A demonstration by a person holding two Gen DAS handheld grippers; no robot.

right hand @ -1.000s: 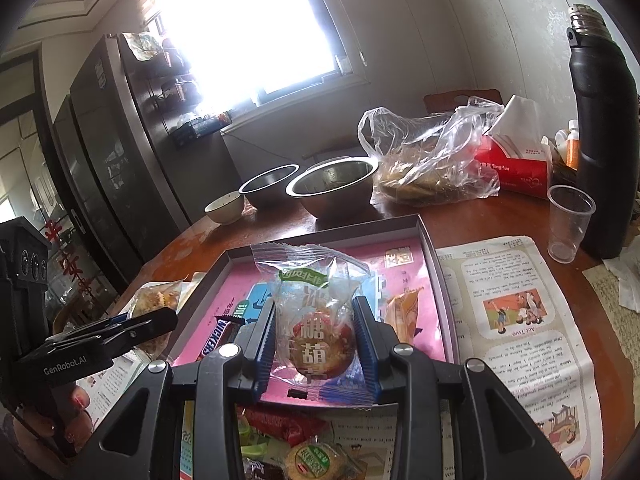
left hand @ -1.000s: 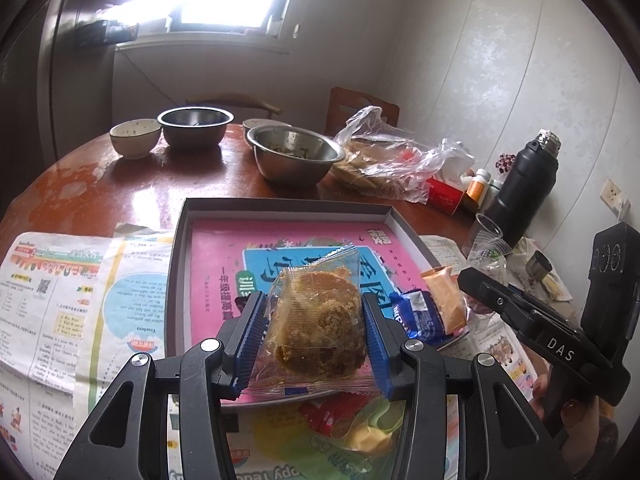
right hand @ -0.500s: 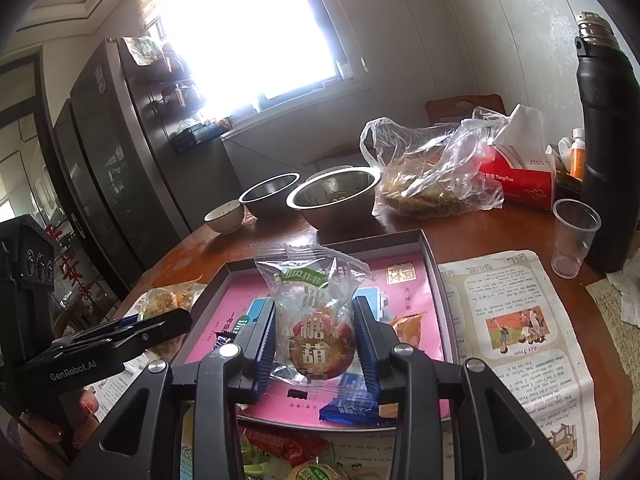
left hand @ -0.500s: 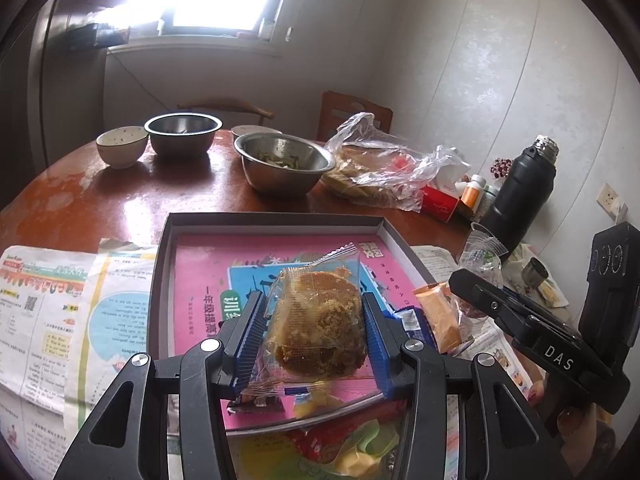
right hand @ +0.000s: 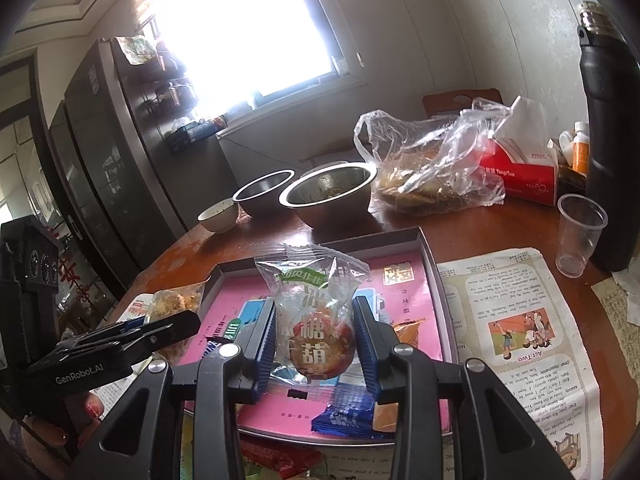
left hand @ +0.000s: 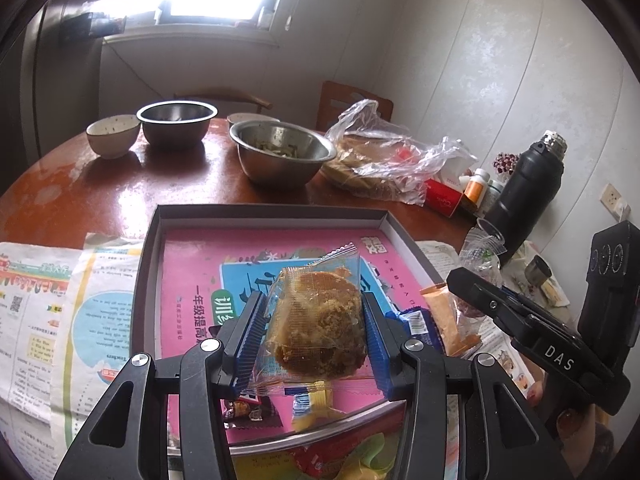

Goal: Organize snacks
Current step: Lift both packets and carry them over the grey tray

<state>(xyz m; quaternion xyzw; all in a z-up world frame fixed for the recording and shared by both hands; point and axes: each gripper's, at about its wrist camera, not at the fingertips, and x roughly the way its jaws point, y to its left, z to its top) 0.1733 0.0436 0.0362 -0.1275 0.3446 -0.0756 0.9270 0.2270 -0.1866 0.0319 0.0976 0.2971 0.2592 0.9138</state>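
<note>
My left gripper [left hand: 314,334] is shut on a clear-wrapped brown crumbly cake [left hand: 318,322], held above the near part of a grey box lid with a pink lining [left hand: 264,216]. My right gripper [right hand: 316,344] is shut on a clear packet with a round red-labelled snack [right hand: 318,340], also over that box lid [right hand: 434,276]. Small wrapped snacks lie in the lid: a blue packet [left hand: 418,326], an orange one [left hand: 444,316], a dark bar [left hand: 246,412] and a yellow-blue one [left hand: 314,402]. The other gripper shows at each view's side.
Newspaper [left hand: 52,312] covers the round wooden table around the lid. Behind stand two steel bowls [left hand: 282,154], a small ceramic bowl [left hand: 114,136], a plastic bag of bread [left hand: 380,160], a red tissue box [right hand: 520,168], a black flask [right hand: 610,128] and a plastic cup [right hand: 580,232]. More wrappers [right hand: 276,458] lie near the front edge.
The left gripper has carried its cake forward over the box lid, so more of the lid's snacks now lie under it. The right gripper has edged slightly forward with its packet.
</note>
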